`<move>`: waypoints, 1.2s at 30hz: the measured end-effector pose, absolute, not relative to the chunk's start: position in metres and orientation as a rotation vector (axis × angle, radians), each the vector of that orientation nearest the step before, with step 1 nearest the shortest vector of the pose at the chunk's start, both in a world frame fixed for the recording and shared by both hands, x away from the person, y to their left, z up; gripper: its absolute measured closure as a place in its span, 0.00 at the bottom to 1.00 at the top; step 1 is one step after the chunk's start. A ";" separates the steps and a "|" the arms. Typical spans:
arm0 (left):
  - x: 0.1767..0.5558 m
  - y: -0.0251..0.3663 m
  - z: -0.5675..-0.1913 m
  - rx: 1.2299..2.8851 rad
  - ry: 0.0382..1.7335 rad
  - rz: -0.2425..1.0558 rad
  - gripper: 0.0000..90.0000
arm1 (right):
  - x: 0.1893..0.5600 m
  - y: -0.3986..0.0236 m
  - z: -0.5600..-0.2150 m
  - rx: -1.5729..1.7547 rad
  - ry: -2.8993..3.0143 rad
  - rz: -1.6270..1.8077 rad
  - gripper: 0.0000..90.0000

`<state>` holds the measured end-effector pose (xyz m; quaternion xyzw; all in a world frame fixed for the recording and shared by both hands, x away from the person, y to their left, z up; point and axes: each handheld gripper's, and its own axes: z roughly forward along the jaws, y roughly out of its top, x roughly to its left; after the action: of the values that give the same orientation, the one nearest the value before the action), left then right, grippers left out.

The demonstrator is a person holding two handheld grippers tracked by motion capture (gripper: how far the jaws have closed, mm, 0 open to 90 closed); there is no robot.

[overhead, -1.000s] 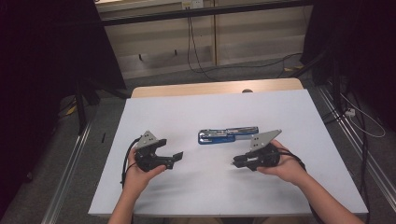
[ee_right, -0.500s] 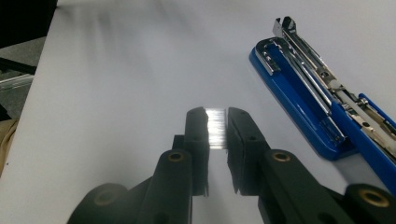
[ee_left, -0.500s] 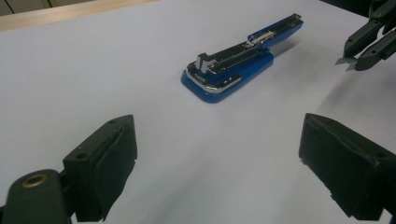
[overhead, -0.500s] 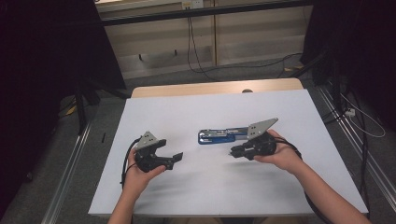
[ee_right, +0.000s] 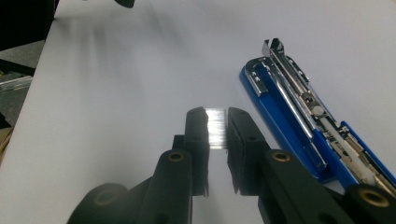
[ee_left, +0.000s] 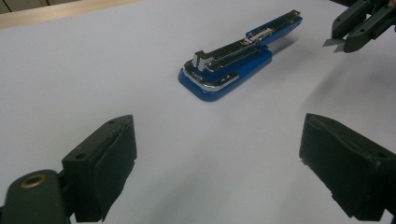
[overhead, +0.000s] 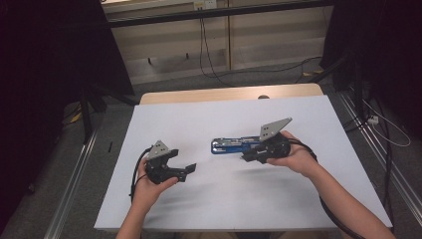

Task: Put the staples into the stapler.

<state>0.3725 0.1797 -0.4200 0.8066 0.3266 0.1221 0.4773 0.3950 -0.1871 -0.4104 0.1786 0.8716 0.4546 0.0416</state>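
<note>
A blue stapler with a silver metal top, opened flat (overhead: 234,145), lies near the middle of the white-covered table (overhead: 209,119), at about one o'clock from the left gripper (overhead: 185,171) and just beside the right gripper (overhead: 247,157), which sits at its five o'clock. The left gripper's jaws stand wide apart over bare tabletop. The right gripper's jaws are closed on a thin silvery strip of staples (ee_right: 215,128), held clear of the stapler.

Left gripper (overhead: 185,169) gapes; right gripper (ee_right: 217,122) clamps something silvery.
</note>
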 end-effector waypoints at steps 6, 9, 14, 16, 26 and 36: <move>0.373 0.178 -0.421 1.979 0.789 0.296 0.12 | 0.404 -0.187 -0.404 0.549 2.655 1.381 0.88; 0.373 0.178 -0.420 1.973 0.786 0.290 0.12 | 0.410 -0.187 -0.400 0.556 2.638 1.411 0.88; 0.372 0.176 -0.422 1.992 0.784 0.279 0.11 | 0.417 -0.185 -0.396 0.552 2.635 1.404 0.88; 0.372 0.177 -0.421 1.995 0.778 0.281 0.11 | 0.419 -0.184 -0.394 0.555 2.626 1.415 0.88; 0.372 0.179 -0.420 1.968 0.784 0.269 0.11 | 0.428 -0.179 -0.393 0.545 2.633 1.385 0.88; 0.371 0.179 -0.419 1.962 0.778 0.276 0.11 | 0.438 -0.175 -0.389 0.531 2.630 1.379 0.88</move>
<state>0.3714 0.1794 -0.4192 0.8061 0.3197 0.1135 0.4849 0.4378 -0.1750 -0.3893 0.1756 0.8702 0.4562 0.0625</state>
